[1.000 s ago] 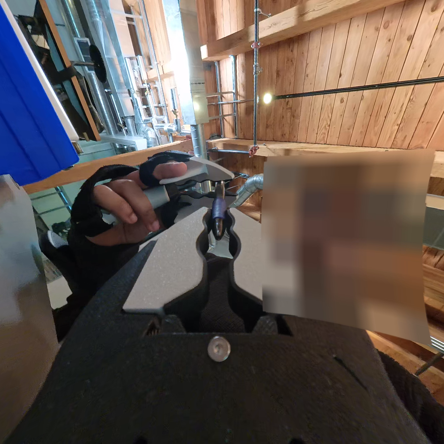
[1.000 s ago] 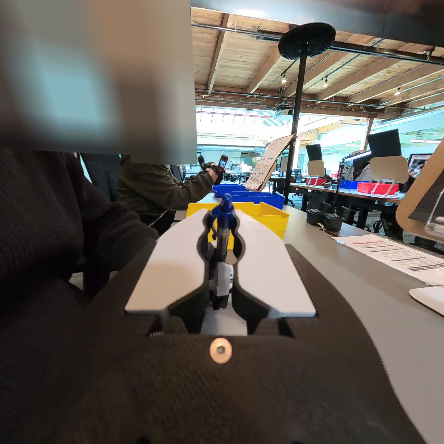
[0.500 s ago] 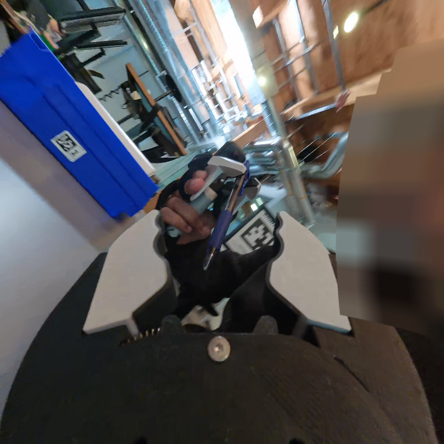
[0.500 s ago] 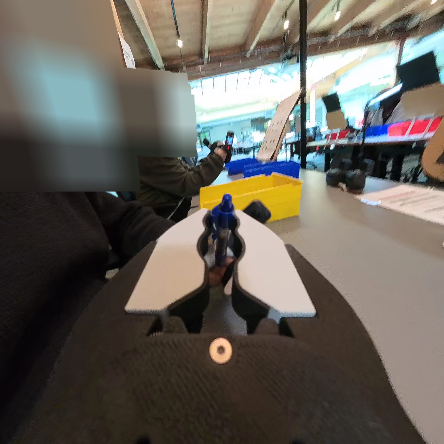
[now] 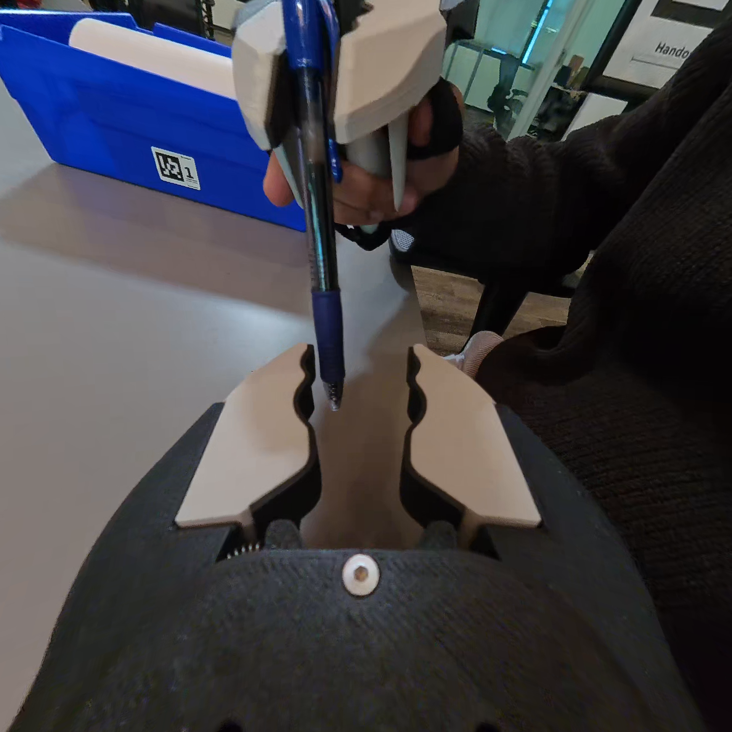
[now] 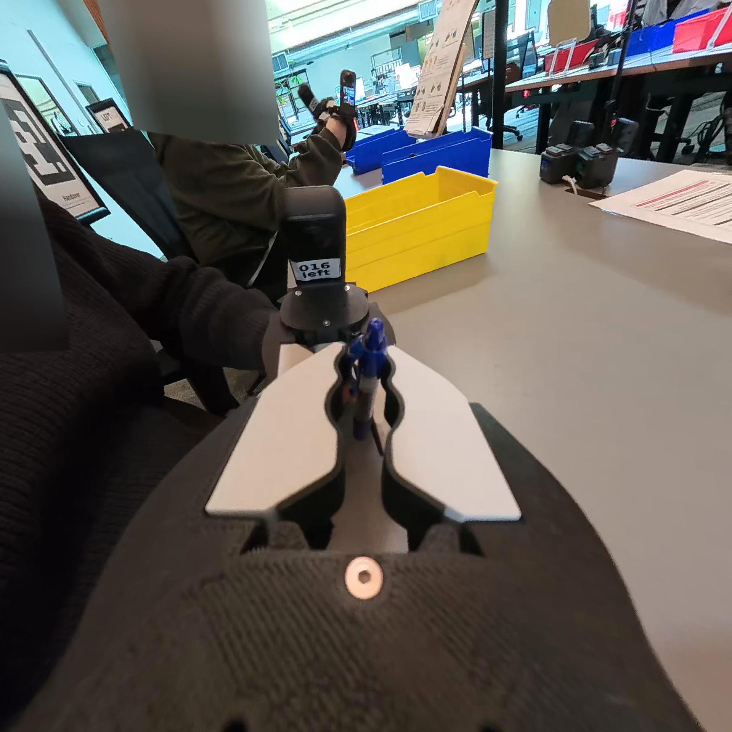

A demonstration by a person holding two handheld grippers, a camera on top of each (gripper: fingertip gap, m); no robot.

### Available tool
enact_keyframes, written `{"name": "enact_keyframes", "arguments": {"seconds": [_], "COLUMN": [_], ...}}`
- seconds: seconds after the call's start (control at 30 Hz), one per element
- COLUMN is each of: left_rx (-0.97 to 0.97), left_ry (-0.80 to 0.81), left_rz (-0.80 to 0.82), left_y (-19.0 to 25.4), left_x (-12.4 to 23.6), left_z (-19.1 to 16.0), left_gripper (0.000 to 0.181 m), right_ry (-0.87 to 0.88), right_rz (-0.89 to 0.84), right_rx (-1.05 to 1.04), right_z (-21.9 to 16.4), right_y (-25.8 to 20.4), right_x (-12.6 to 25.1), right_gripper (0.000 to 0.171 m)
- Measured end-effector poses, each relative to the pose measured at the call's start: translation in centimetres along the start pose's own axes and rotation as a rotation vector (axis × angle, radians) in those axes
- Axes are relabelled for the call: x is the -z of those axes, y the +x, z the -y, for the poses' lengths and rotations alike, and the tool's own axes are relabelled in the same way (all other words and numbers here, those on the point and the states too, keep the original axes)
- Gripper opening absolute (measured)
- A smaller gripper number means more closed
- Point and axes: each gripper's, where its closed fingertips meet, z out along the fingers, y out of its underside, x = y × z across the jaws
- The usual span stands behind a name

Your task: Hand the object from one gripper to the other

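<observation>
A blue pen [image 5: 323, 253] hangs tip down from my right gripper [image 5: 313, 75], which shows at the top of the left wrist view. My left gripper [image 5: 360, 352] is open. The pen tip sits between its fingertips, close to the left finger [image 5: 269, 427], and I cannot tell if it touches it. In the right wrist view my right gripper [image 6: 366, 354] is shut on the pen [image 6: 368, 380] near its clip end. The black body of the left gripper [image 6: 317, 313] lies just beyond.
A grey table [image 5: 119, 356] lies under both grippers. A blue bin [image 5: 119, 111] stands at its far left. A yellow bin [image 6: 420, 222], blue bins [image 6: 435, 154], chargers [image 6: 578, 162] and papers [image 6: 673, 202] are on the table. Another person [image 6: 237, 190] sits behind. The grippers' ends are close to 8 cm from one another.
My left gripper let go of the pen and opened, then narrowed somewhat. My right gripper kept the pen. Both views swung down toward the table, and the pen tip is between the left fingers again.
</observation>
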Motion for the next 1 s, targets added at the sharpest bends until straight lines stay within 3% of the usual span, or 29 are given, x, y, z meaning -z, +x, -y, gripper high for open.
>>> {"name": "enact_keyframes", "arguments": {"seconds": [0.1, 0.17, 0.37, 0.43, 0.53, 0.77, 0.9, 1.0], "left_rx": [0.039, 0.074, 0.107, 0.135, 0.218, 0.615, 0.699, 0.671], "left_ry": [0.033, 0.056, 0.061, 0.083, 0.164, 0.433, 0.418, 0.348], "left_rz": [-0.012, -0.044, -0.076, -0.092, -0.127, -0.328, -0.445, -0.517], "left_y": [-0.2, -0.1, 0.1, 0.2, -0.1, -1.5, -0.3, 1.5], "left_x": [0.3, 0.6, 0.6, 0.6, 1.2, 3.5, 3.0, 2.3], "left_z": [0.3, 0.5, 0.6, 0.8, 1.7, 3.9, 3.8, 3.7], "left_gripper": [0.037, 0.014, 0.011, 0.011, 0.011, 0.011, 0.01, 0.011], "right_ry": [-0.007, -0.013, 0.036, 0.114, 0.19, 0.098, -0.003, -0.011], "right_rz": [0.014, 0.023, 0.015, -0.036, -0.135, -0.319, -0.353, -0.32], "right_rx": [0.002, 0.008, 0.043, 0.109, 0.244, 0.748, 0.971, 0.954], "right_z": [-0.1, -0.1, 0.4, 1.1, 2.0, 0.9, -0.9, -1.6], "right_y": [-0.4, -0.7, -0.9, -0.3, 0.5, 0.6, 0.1, -0.3], "right_x": [-0.2, -0.4, -0.6, -0.7, -0.4, -1.0, -2.4, -2.9], "right_gripper": [0.016, 0.016, 0.018, 0.061, 0.091, 0.128, 0.147, 0.147]}}
